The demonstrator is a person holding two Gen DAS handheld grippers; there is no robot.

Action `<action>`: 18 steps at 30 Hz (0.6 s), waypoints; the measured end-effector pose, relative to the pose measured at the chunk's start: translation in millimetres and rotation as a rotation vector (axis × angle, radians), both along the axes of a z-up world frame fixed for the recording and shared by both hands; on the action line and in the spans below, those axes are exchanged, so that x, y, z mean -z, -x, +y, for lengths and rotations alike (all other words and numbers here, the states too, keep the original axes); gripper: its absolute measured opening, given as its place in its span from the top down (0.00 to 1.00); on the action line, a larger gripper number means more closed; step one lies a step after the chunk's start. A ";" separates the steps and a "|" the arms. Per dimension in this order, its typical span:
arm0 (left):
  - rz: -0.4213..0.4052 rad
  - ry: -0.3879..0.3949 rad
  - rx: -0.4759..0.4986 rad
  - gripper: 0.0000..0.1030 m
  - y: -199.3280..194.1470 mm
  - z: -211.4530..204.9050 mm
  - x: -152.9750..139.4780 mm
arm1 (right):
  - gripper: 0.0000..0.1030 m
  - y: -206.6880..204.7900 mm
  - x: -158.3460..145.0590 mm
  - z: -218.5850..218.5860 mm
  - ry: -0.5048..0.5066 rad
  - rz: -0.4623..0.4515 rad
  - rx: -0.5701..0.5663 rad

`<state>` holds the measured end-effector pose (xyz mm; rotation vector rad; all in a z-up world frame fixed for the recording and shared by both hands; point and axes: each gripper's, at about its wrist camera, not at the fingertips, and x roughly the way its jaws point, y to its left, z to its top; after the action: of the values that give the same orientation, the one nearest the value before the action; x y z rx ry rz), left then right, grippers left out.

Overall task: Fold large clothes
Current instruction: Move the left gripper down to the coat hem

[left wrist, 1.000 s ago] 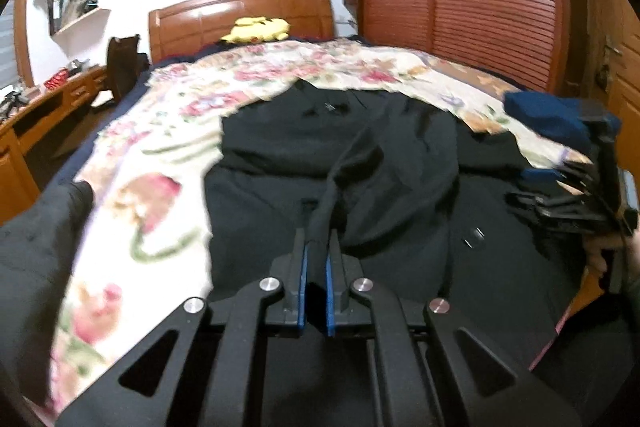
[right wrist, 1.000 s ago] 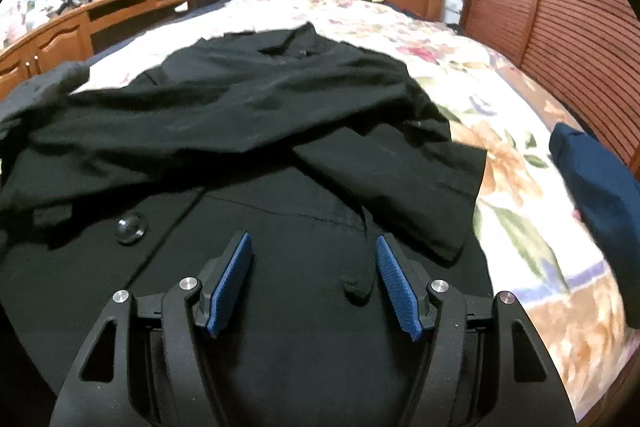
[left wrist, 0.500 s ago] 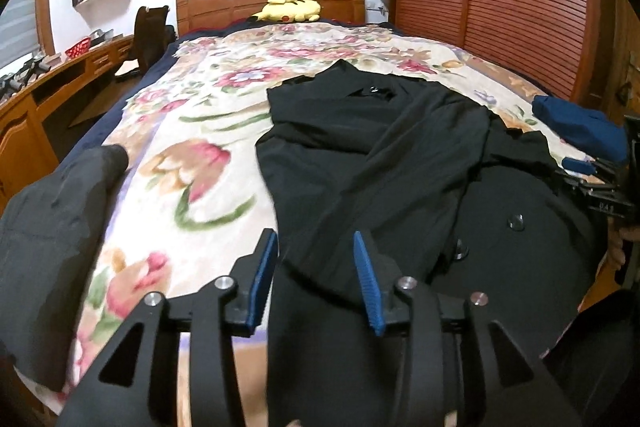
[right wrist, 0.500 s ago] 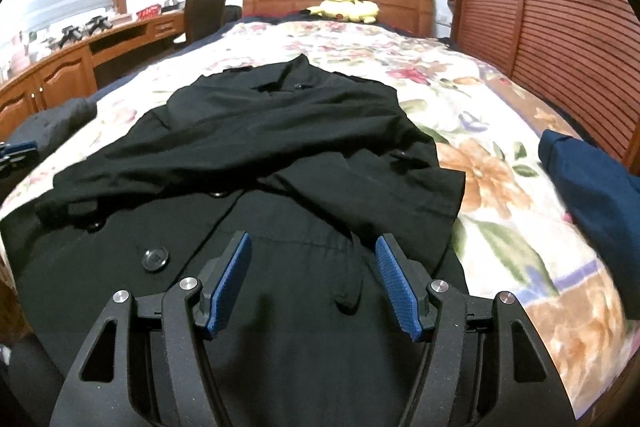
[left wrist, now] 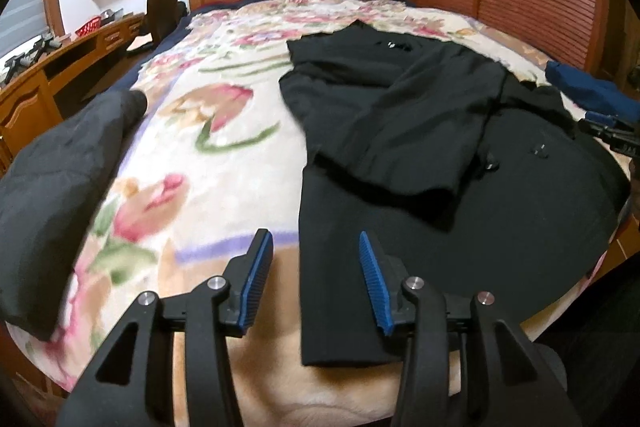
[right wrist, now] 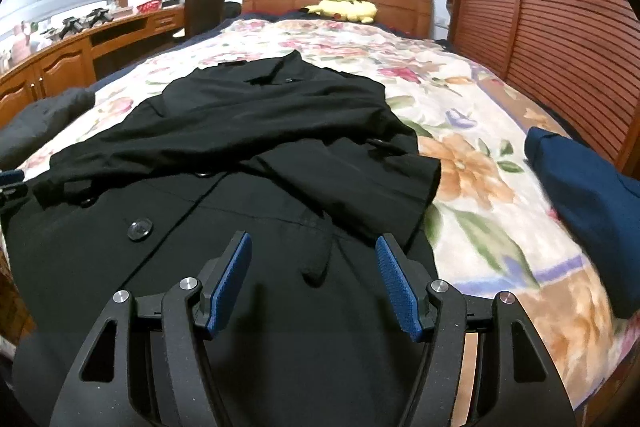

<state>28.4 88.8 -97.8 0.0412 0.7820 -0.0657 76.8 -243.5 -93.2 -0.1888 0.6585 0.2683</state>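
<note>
Garment: black coat (right wrist: 224, 155) lies front-up on the floral bedspread (left wrist: 224, 155), collar toward the headboard.
Done: both sleeves folded across the chest.
Left: hem-to-collar folds — body not yet doubled, by my judgement.
Left gripper (left wrist: 316, 275): fingers wide apart, empty, at the coat's left hem edge.
Right gripper (right wrist: 314, 279): fingers wide apart, empty — over the lower front.

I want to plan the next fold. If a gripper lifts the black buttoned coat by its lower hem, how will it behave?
The black buttoned coat will probably hang limp, since its folded sleeves already drape in soft creases. It looks fairly heavy for cloth: long, thick, spread over much of the floral bedspread. It may drag rather than slide on that fuzzy-looking surface.
</note>
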 end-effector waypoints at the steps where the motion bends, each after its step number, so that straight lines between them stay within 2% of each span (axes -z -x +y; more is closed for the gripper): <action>1: 0.002 0.002 -0.002 0.57 0.8 0.8 2.3 | 0.36 0.6 0.3 -0.2 0.007 0.008 0.001; 13: -0.030 0.015 -0.033 0.57 10.5 0.8 9.0 | 0.36 22.4 -12.5 -24.4 0.117 0.052 -0.048; 18: -0.028 0.052 -0.026 0.57 14.3 6.0 7.7 | 0.36 33.9 -3.6 -49.4 0.145 0.111 -0.041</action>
<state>14.1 94.7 -105.5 -0.0171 0.7520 -0.0608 42.9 -292.9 -89.6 -0.3286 0.7850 0.2723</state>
